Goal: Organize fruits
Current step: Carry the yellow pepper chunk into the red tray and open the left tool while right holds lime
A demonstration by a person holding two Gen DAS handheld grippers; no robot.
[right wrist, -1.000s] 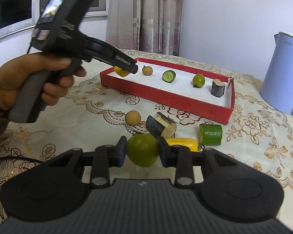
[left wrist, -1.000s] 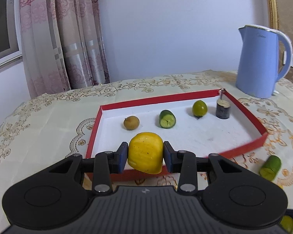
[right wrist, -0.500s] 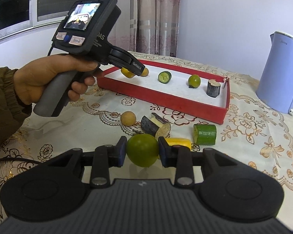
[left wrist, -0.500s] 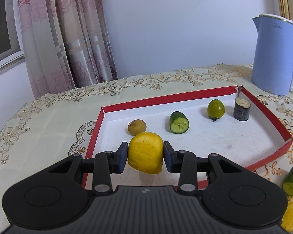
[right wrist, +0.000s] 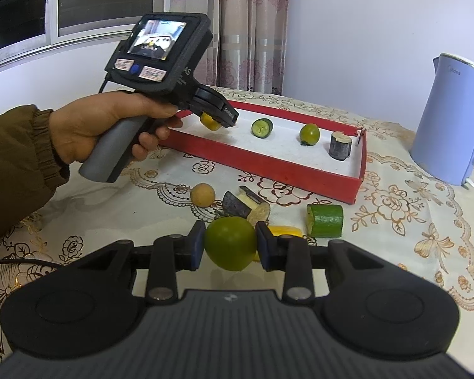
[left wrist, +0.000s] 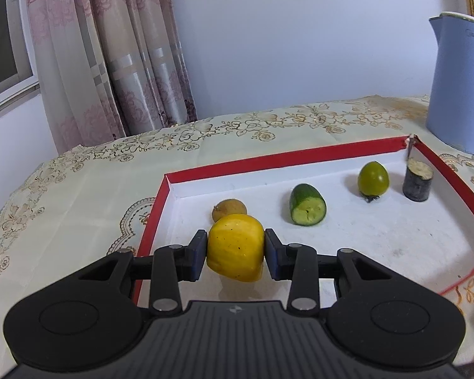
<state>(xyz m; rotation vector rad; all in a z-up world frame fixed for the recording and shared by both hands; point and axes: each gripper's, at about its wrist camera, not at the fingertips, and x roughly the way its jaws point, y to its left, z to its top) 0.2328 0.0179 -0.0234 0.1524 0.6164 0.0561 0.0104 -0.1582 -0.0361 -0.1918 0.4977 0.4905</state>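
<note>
my left gripper (left wrist: 236, 254) is clamped on a yellow piece (left wrist: 236, 252), pads pressed to both its sides, held over the near left corner of the red tray (left wrist: 284, 158), just in front of the small brown fruit (left wrist: 229, 207); not set down yet, as far as i can judge. my right gripper (right wrist: 230, 244) is closed on a green round fruit (right wrist: 230, 242), held above the tablecloth (right wrist: 395, 208) in front of the tray's near wall. already in the tray, in a row along the far side: brown fruit, cucumber chunk (left wrist: 307, 204), green fruit (left wrist: 373, 178), dark eggplant stub (left wrist: 417, 180) at the far right corner. left on the cloth: a tan ball (right wrist: 202, 194), an eggplant piece (right wrist: 245, 204), a green chunk (right wrist: 325, 220), a yellow piece (right wrist: 284, 230) partly hidden behind my right jaws. roughly halfway, i judge: four placed, two in hand, four loose.
</note>
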